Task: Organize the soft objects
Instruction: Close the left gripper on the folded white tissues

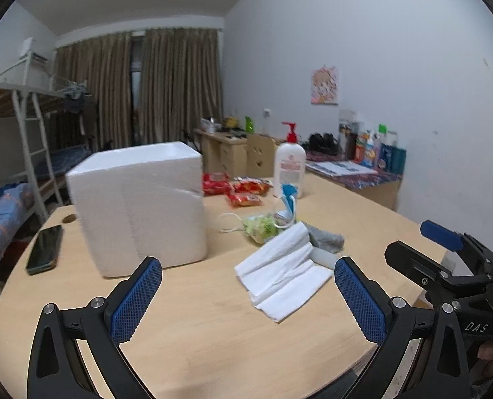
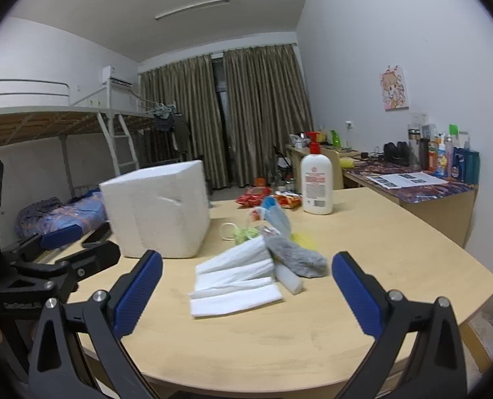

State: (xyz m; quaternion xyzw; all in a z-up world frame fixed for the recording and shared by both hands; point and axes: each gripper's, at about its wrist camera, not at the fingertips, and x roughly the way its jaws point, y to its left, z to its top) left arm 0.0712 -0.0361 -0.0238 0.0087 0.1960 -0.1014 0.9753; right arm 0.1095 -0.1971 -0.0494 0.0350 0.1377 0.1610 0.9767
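Note:
A folded white cloth point(image 1: 281, 274) lies on the wooden table point(image 1: 196, 332), with a grey sock point(image 1: 324, 240) and a small white foam piece point(image 1: 323, 257) just behind it. A white foam box point(image 1: 140, 204) stands to the left. My left gripper point(image 1: 248, 297) is open and empty, hovering just short of the cloth. My right gripper point(image 2: 246, 294) is open and empty too, facing the white cloth point(image 2: 235, 281), grey sock point(image 2: 294, 256) and foam box point(image 2: 158, 209). The right gripper also shows at the right edge of the left wrist view point(image 1: 445, 256).
A green-and-white bag point(image 1: 259, 227), blue pouch point(image 1: 288, 199), red snack packets point(image 1: 243, 189) and a lotion pump bottle point(image 1: 289, 166) sit behind the cloth. A phone point(image 1: 45, 249) lies left of the box. A bunk bed stands at the left, a cluttered desk at the right.

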